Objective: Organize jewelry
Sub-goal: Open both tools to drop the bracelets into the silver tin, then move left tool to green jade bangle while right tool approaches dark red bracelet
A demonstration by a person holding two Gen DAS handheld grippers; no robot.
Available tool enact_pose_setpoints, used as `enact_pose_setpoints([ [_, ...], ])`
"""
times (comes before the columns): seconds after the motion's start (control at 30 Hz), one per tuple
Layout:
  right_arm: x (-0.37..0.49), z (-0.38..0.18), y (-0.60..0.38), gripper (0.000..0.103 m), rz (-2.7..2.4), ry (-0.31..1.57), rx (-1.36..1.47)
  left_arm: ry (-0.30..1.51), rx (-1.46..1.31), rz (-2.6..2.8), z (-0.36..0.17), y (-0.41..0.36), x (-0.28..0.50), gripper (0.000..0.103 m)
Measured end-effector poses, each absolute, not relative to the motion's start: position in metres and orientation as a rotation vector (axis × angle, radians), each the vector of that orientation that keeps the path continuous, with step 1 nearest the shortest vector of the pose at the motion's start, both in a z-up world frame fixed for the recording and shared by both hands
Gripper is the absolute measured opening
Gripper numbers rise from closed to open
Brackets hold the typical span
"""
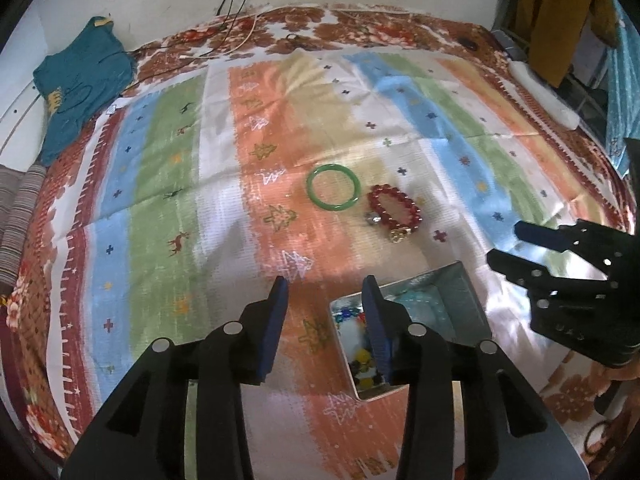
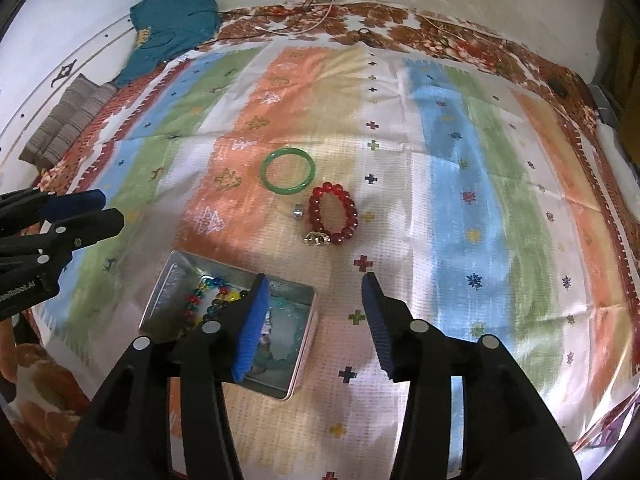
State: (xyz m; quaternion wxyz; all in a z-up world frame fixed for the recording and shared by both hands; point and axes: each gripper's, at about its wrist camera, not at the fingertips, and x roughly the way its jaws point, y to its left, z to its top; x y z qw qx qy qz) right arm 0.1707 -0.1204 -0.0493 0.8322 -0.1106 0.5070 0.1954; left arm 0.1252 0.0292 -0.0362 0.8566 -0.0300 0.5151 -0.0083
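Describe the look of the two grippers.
Both are black plastic. The left gripper and right gripper each have two fingers with ribbed blue pads, round silver pivot pins and cut-out slots. White lettering marks the left one's side. No cables or sleeves show.

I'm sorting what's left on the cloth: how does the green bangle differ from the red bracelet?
The green bangle is one smooth solid ring; the red bracelet is a string of round beads. The bangle is plain, while the bracelet carries a gold charm. The bangle lies farther from the tin. Both lie flat on the cloth, outside the tin.
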Motion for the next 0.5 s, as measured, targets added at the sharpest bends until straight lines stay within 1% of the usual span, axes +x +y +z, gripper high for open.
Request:
enact_pose_setpoints([
  [0.07, 0.175, -0.050, -0.121, 0.052, 0.406, 1.078, -0.232, 1.094, -0.053, -0.004, -0.041, 0.029, 0.132, 0.040],
  [0.2, 0.186, -0.054, -0.121, 0.056, 0.387, 1.088, -0.229, 1.107, -0.049, 0.015, -0.047, 0.029, 0.142, 0.048],
  [0.27, 0.191, -0.056, -0.121, 0.059, 0.385, 1.094, -0.224, 1.113, -0.067, 0.033, -0.049, 0.033, 0.149, 0.050],
  [0.5, 0.210, -0.064, -0.120, 0.065, 0.371, 1.118, -0.241, 1.138, -0.077, 0.058, -0.061, 0.040, 0.165, 0.053],
])
